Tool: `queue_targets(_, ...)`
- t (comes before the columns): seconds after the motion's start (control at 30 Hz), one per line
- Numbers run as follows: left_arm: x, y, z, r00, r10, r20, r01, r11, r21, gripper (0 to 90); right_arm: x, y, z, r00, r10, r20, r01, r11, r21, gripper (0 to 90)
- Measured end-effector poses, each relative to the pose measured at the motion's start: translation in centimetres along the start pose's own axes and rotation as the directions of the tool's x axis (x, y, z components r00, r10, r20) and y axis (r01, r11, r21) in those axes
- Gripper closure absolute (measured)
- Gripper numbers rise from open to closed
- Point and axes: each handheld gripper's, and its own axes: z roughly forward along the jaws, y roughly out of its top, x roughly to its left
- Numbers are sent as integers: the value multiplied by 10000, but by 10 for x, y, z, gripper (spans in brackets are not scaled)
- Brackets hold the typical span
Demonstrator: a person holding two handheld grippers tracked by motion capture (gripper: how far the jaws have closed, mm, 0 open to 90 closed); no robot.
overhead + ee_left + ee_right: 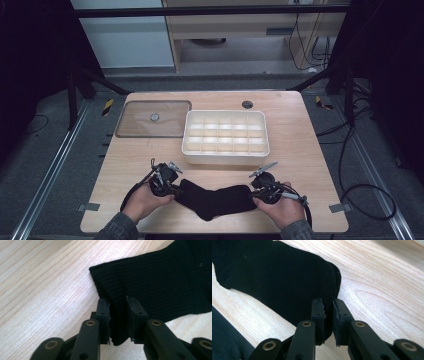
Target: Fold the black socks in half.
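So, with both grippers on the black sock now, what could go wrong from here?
1. The left gripper pinches only the cuff edge of the black sock, so the fabric may slip out when lifted.
2. The right gripper holds only the toe edge, so pulling the ends apart could free one end.
3. The white divided box sits just behind; a hanging sock might drag on its rim.

**Both fingers pinched, hands low and apart**

My left gripper (164, 181) sits in my left hand (145, 200), its fingers (103, 315) drawn in to a narrow gap and clamping. My right gripper (266, 189) rests in my right hand (281, 207), fingers (318, 312) equally tight. Both forearms enter from the near edge, grippers pointing inward towards each other, low over the desk (150, 155).
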Motion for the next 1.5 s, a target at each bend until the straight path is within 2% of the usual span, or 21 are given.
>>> queue_targets(0.23,1,-2,-1,9998,-65,168,67,9999,-127,785,-1,0,-2,10000,2,-47,-3,10000,-98,813)
queue_targets(0.67,3,-3,-6,9999,49,104,-48,9998,-176,795,0,-1,2,9999,53,-112,-55,9999,-161,824)
queue_targets(1.3,14,-9,-30,9999,-163,-50,159,9983,-561,797,10,9,7,9998,24,-186,-30,9994,-331,833)
queue_targets(1.5,16,-8,-43,9998,-11,-199,0,9984,-562,797,15,14,9,9994,-49,-336,29,9983,-590,832)
